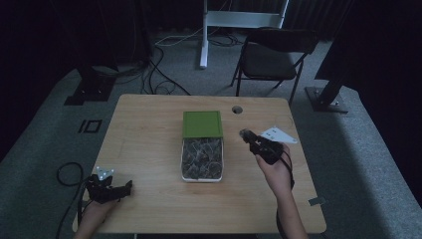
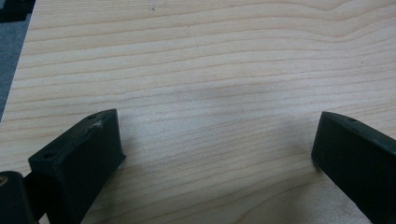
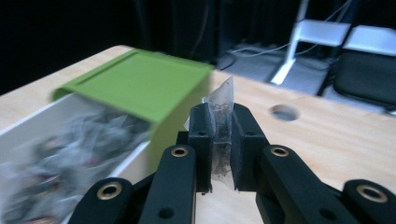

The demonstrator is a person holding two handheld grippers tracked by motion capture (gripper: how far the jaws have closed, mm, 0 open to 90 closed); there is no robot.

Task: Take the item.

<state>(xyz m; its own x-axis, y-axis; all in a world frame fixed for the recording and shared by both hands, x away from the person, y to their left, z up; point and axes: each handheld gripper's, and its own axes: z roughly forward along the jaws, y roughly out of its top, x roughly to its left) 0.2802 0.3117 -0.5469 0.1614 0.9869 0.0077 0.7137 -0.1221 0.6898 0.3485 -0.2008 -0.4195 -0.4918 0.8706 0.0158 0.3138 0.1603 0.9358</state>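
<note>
A white box (image 1: 222, 155) with a green lid (image 1: 202, 123) slid back stands at the table's middle, full of several small clear sachets (image 1: 201, 157). My right gripper (image 1: 246, 135) hovers just right of the box, shut on one clear sachet (image 3: 221, 130) that sticks up between its jaws. The box (image 3: 84, 140) and green lid (image 3: 135, 86) lie to the left in the right gripper view. My left gripper (image 1: 128, 187) rests near the table's front left corner; its jaws stand wide apart over bare wood (image 2: 210, 93), open with nothing between them.
A round cable hole (image 1: 237, 109) sits in the table behind the box. A black folding chair (image 1: 271, 57) and a white stand (image 1: 239, 20) are beyond the far edge. Cables (image 1: 67, 174) lie on the floor at the left.
</note>
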